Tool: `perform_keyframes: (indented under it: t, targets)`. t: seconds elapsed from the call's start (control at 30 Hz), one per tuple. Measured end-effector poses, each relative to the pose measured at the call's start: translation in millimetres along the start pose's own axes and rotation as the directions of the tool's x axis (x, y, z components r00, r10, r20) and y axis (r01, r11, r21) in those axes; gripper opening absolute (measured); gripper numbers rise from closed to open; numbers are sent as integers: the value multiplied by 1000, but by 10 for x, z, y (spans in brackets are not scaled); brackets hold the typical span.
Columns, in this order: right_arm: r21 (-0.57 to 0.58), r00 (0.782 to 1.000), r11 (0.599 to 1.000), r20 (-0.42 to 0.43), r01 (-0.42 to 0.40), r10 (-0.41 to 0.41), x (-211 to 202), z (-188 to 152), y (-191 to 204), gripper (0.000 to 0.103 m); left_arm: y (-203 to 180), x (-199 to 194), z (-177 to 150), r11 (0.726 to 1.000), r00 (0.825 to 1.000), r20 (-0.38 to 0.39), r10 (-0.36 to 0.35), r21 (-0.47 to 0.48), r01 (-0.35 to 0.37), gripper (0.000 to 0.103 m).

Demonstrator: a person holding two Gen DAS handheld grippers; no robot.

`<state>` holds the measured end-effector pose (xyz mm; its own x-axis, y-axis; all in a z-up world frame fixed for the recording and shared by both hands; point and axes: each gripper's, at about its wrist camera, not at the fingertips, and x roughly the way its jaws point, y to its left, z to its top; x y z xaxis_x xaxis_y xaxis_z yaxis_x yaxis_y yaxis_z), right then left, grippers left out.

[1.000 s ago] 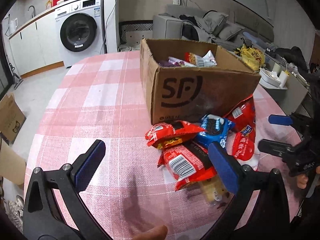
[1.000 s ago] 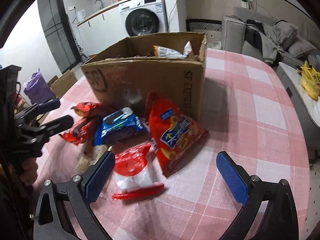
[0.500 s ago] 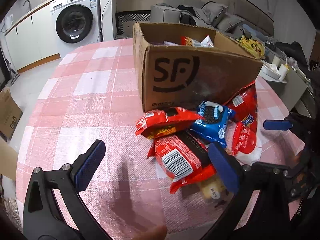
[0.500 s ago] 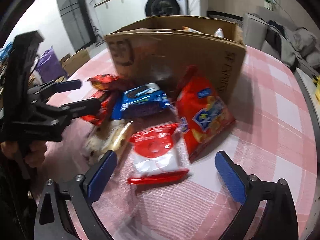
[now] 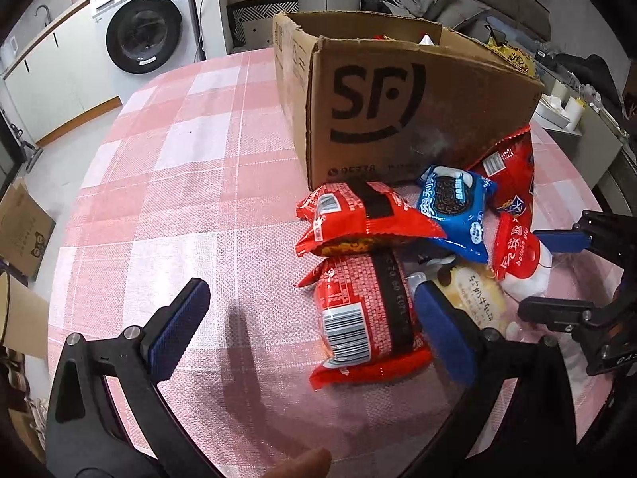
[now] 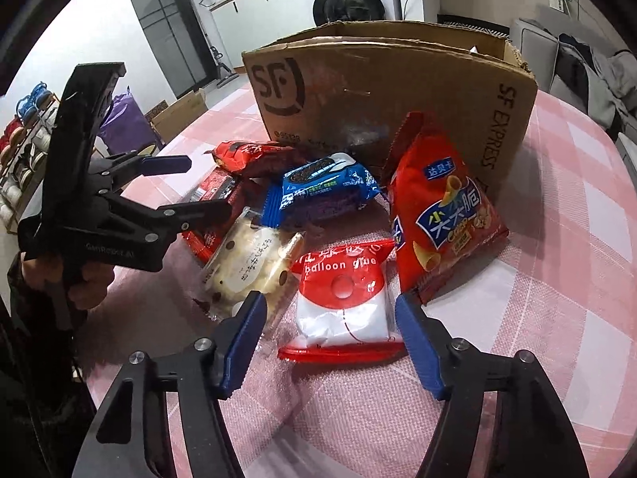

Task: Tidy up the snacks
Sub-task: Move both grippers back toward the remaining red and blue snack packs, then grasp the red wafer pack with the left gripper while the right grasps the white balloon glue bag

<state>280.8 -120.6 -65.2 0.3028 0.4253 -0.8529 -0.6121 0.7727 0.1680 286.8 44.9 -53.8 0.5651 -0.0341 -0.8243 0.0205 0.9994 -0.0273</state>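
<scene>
Six packets were lying loose on the checked tablecloth (image 5: 167,183) at this point, so most of your sorting was not yet done. The cardboard box (image 6: 382,91) stood at twelve o'clock from your right gripper (image 6: 330,338), and only a scrap or two of wrapper showed above its rim, so I cannot tell how many snacks were already inside.

Outside the box, the chip bag (image 6: 442,215) leaned against its front wall at one o'clock. The blue cookie packet (image 6: 322,189) lay at twelve o'clock, just in front of the box. Two red packets sat further left: the upper red packet (image 5: 358,219) rested partly on the lower red packet (image 5: 366,318). The pale cookie bag (image 6: 251,267) lay at eleven o'clock, touching the red-and-white packet (image 6: 344,298).

Your right gripper was closing, its blue pads either side of the red-and-white packet with a small gap on each side, so nothing was gripped yet. By my reading, that packet was the one you were about to lift.

Your left gripper (image 5: 306,322) stood wide and empty, tilted down at the table. The lower red packet lay between its pads, close against the right pad and well apart from the left one.

Judging by the pile, all six visible packets were left to move into the box.
</scene>
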Motion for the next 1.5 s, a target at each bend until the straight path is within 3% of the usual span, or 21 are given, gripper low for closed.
perform_keyframes:
  t: [0.07, 0.2, 0.57, 0.67, 1.0, 1.17, 1.4, 1.5]
  targets:
    - [2, 1000, 1000, 3, 2, -2, 18, 7, -5, 68, -2, 23, -14, 1000, 1000, -9, -1, 8, 1, 102]
    - [-13, 1000, 1000, -9, 25, -26, 86, 40, 30, 56, -36, 47, -44, 999, 1000, -26, 10, 38, -9, 102]
    - [-16, 999, 999, -5, 43, -43, 155, 83, 42, 55, -51, 82, -66, 999, 999, -45, -4, 42, 6, 100]
    - [-20, 999, 999, -6, 44, -44, 163, 81, 49, 55, -81, 108, -78, 997, 998, -59, -19, 70, 23, 91]
    - [-43, 998, 998, -17, 55, -56, 94, 13, 24, 55, -84, 108, -103, 992, 996, -73, -42, 117, 51, 75]
    - [-35, 999, 999, -18, 34, -35, 85, 1, 17, 55, -116, 75, -125, 986, 993, -72, -92, 135, 101, 52]
    - [-33, 999, 999, -18, 39, -40, 77, 6, 19, 56, -146, 28, -128, 984, 994, -60, -96, 147, 104, 42]
    - [-39, 1000, 999, -22, 20, -21, 89, 9, 41, 65, -133, -13, -121, 982, 991, -51, -124, 134, 130, 41]
